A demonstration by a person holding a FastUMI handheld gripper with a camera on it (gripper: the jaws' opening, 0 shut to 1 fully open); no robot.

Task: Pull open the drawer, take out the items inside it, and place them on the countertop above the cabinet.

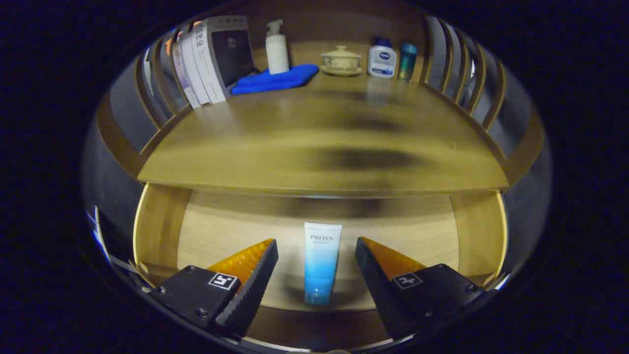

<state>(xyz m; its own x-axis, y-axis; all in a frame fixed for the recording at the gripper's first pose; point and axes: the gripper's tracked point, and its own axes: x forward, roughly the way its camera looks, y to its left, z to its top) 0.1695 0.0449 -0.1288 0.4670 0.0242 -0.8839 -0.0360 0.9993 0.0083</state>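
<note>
The tongs [316, 248] stand wide apart with nothing gripped, their 2 fingers poised over the pulled-out drawer [157, 231]. Between the fingers, touching neither, a white-and-blue tube [321, 261] lies flat on the drawer's pale wooden floor. Its long axis runs straight along the line of the fingers: the blue cap end points back toward the tongs and the white flat end points away, toward the drawer's back under the counter. Bare drawer floor lies on both sides of the tube, and the drawer's side walls are well apart from it.

Above the drawer the counter [314, 147] juts forward, its front edge overhanging the drawer's rear part, just beyond the tube's white end. At the counter's back stand books [211, 61] leaning at the left, a white pump bottle [276, 49] on a folded blue cloth [275, 78], a lidded ceramic cup [341, 60] on a saucer, a white bottle with a blue cap [382, 60], and a teal bottle [407, 61] beside it.
</note>
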